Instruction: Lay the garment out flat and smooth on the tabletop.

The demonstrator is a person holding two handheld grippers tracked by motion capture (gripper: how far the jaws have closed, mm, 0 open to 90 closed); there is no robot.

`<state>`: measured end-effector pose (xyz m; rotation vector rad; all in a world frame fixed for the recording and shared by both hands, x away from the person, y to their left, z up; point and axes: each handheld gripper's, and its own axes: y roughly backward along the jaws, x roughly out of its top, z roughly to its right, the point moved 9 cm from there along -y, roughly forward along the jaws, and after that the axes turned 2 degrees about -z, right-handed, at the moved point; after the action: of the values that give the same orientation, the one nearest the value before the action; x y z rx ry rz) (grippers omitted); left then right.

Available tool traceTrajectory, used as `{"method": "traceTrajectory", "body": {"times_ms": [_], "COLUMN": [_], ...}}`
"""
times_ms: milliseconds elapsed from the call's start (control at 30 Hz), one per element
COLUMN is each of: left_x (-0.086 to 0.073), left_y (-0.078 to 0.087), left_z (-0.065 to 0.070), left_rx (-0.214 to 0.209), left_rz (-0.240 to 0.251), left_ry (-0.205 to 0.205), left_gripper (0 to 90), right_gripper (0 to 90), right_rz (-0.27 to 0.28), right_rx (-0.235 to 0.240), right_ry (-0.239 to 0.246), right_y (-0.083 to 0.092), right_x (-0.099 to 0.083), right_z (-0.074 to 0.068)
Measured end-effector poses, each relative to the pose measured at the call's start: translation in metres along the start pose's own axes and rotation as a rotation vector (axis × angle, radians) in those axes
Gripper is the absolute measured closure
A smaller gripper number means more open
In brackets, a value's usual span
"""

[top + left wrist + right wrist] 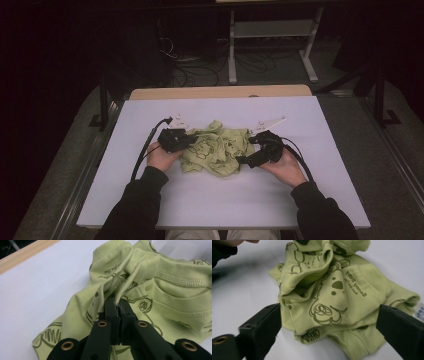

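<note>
A crumpled light-green baby garment [217,150] with brown printed drawings lies in the middle of the white table [200,200]. My left gripper [186,141] sits at its left edge. In the left gripper view the jaws [119,302] are shut on a raised fold of the garment [175,290], which stretches up from the pads. My right gripper [248,150] is at the garment's right side. In the right gripper view its jaws [328,315] stand wide open on either side of the garment [352,297], with its lower edge lying between them and neither pad pressing on it.
The person's hand [234,242] shows at the top left of the right gripper view. A wooden strip [220,92] runs along the table's far edge. Beyond it are a white desk frame [272,30] and floor cables [200,70]. Bare tabletop surrounds the garment.
</note>
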<state>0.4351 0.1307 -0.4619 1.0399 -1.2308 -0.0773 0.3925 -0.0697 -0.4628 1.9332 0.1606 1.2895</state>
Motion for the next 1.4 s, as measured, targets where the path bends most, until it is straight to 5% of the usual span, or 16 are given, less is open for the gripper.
{"method": "traceTrajectory", "body": {"times_ms": [700,800,833,1033,1400], "left_x": [-0.011,-0.014,-0.014,-0.022,-0.028], "left_y": [0.014,0.018,0.018,0.027,0.041], "left_z": [0.001,0.000,0.000,-0.002,-0.008], "left_rx": [-0.003,0.005,0.005,0.009,0.032], "left_rz": [0.016,0.028,0.028,0.046,0.074], "left_ry": [-0.019,-0.020,-0.020,-0.005,0.017], "left_gripper": [87.2,87.1,87.1,87.1,87.1], "right_gripper": [46.8,69.2,69.2,83.3,84.0], "right_rz": [-0.082,-0.097,-0.097,-0.080,-0.041], "right_rx": [-0.026,-0.055,-0.055,-0.085,-0.142], "right_ry": [0.000,0.019,0.019,0.024,-0.052], "right_y": [-0.051,-0.054,-0.054,-0.041,0.012], "right_x": [0.017,0.020,0.020,0.022,-0.005], "right_z": [0.009,0.008,0.008,0.010,0.029]}}
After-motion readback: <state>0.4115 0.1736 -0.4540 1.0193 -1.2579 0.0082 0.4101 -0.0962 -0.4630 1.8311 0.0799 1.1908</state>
